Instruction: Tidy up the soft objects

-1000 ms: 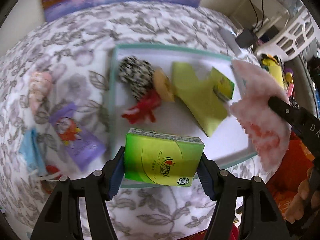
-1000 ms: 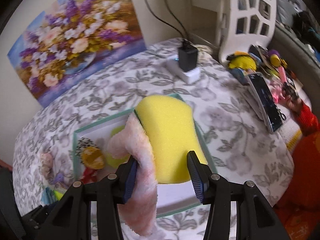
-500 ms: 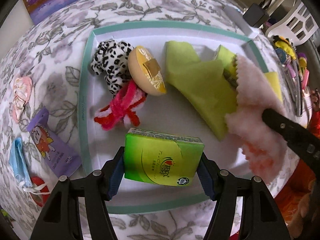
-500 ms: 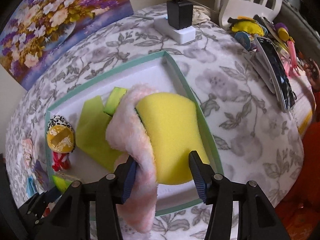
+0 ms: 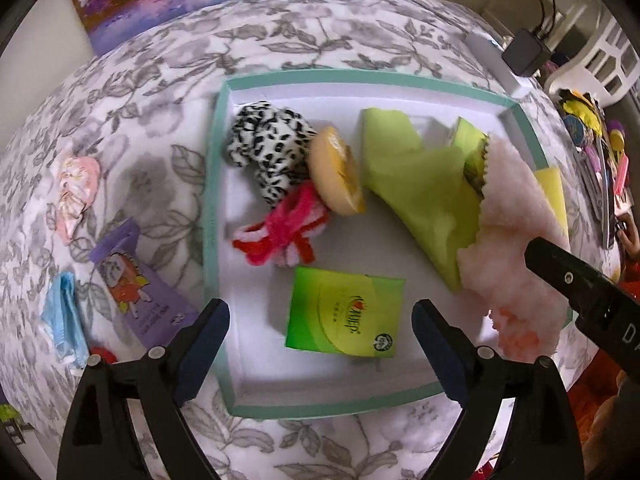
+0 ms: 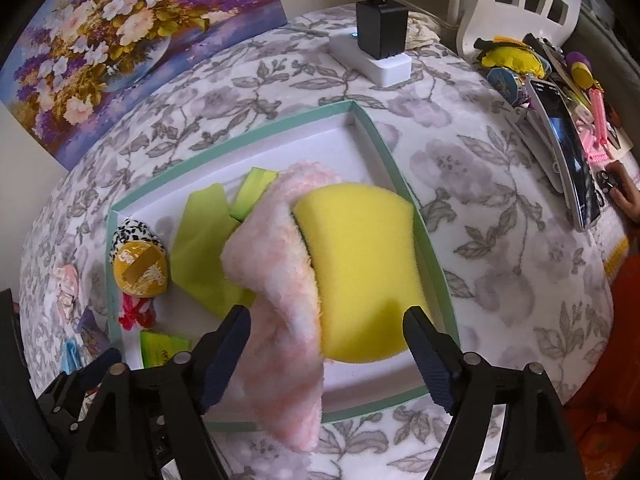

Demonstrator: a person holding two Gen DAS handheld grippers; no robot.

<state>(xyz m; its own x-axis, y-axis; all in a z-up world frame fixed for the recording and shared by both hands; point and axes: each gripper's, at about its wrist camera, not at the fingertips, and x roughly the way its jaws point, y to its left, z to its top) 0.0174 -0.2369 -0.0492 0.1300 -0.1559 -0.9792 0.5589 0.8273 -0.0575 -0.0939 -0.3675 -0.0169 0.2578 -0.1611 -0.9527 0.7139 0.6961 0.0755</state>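
Round table under a grey floral cloth (image 5: pixel 304 32), flower painting (image 6: pixel 120 40) propped against the wall at the back, white tray with a teal rim (image 5: pixel 212 208) sitting in the middle. Big change from a second ago: green tissue pack (image 5: pixel 346 316), back then clamped tight in the left gripper (image 5: pixel 320 320), now flat on the tray floor near the front edge, lying between the spread fingers with clear gaps either side, nothing touching. Jaws on that one opening right now, so basically let go. Same story over on the right gripper (image 6: pixel 326 334): before pinched on the pink fluffy cloth (image 6: pixel 280 280) and yellow sponge (image 6: pixel 360 272), now opening wide, blue pads standing off both sides. Sponge resting in the tray's right end against the rim, cloth draped over its left edge and hanging down toward the front rim between the fingers, close to the left pad, can't tell if brushing it. Already in the tray: spotted plush (image 5: pixel 268 148), round yellow puff (image 5: pixel 338 176), red-pink pipe-cleaner bow (image 5: pixel 284 232), lime cloth (image 5: pixel 420 188). Off to the left on the tablecloth, still out: purple packet (image 5: pixel 136 284), blue mask (image 5: pixel 64 320), pink thing (image 5: pixel 76 192).
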